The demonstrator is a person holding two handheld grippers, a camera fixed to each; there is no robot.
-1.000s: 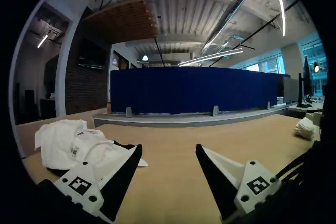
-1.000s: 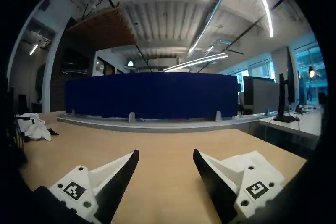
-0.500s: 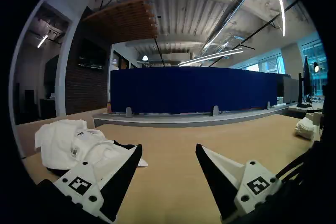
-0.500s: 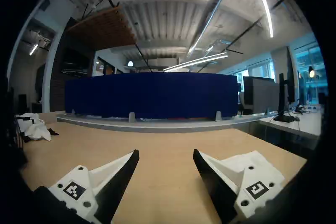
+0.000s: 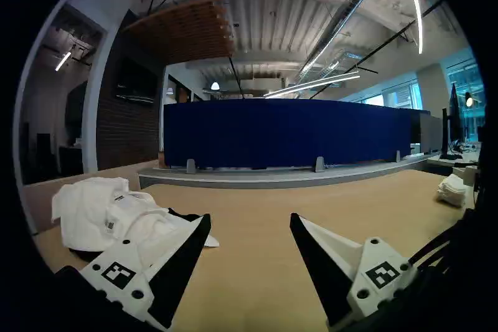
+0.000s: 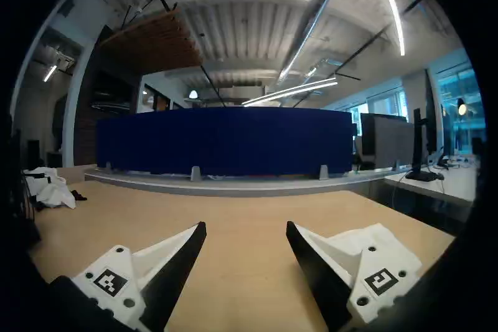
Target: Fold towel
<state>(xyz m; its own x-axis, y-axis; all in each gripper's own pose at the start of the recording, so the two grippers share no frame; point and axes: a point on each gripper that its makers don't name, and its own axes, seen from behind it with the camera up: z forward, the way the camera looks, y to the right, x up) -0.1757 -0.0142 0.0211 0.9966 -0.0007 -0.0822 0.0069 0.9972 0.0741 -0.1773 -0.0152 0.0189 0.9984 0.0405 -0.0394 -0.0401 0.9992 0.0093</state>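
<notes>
A crumpled white towel pile [image 5: 106,213] lies on the wooden table at the left of the left gripper view, partly behind that gripper's left finger. My left gripper [image 5: 249,223] rests low over the table, open, with nothing between its fingers. At the far right of the same view sits a small stack of folded white cloth [image 5: 452,190]. In the right gripper view, my right gripper [image 6: 245,229] is open over bare table, and the white towel pile [image 6: 50,191] shows far off at the left edge.
A light wooden table [image 6: 249,207] stretches ahead to a grey rail and a blue partition [image 5: 280,132]. A desk with monitors [image 6: 426,139] stands off to the right. Dark cables [image 5: 436,245] lie by the left gripper's right finger.
</notes>
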